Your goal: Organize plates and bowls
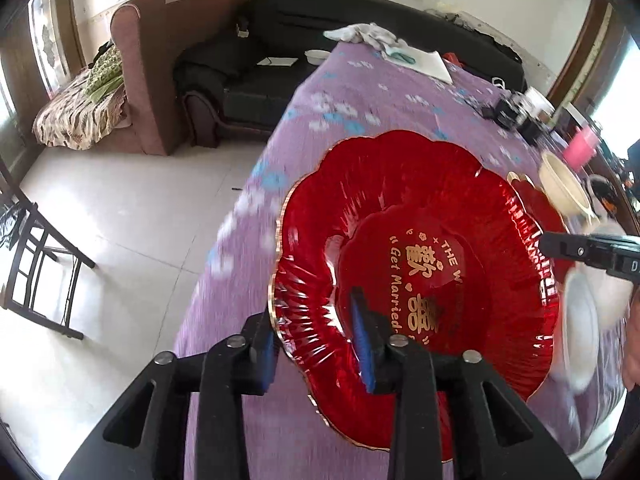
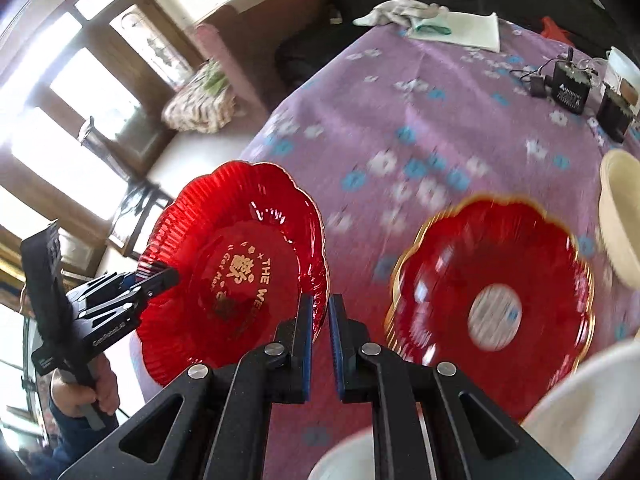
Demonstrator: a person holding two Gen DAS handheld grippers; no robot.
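A red scalloped plate (image 1: 420,216) with gold lettering hangs tilted over the purple tablecloth (image 1: 372,92). My left gripper (image 1: 310,312) is shut on its near rim, one pad under the rim and the other inside. From the right wrist view, that left gripper (image 2: 168,274) clamps the lettered plate (image 2: 240,240) from the left. My right gripper (image 2: 321,300) is nearly shut on the opposite rim, and its tip (image 1: 546,244) meets that edge. A second red plate (image 2: 492,304) lies flat on the cloth. A cream bowl (image 2: 622,216) and a white bowl (image 2: 592,408) sit at the right.
Black electronic boxes (image 2: 570,88) with cables stand at the far right of the table. A white cloth (image 2: 404,10) lies at the far end. A pink cup (image 1: 580,148) is behind the cream bowl. The table's left edge drops to tiled floor (image 1: 132,216), where a dark chair (image 1: 36,248) stands.
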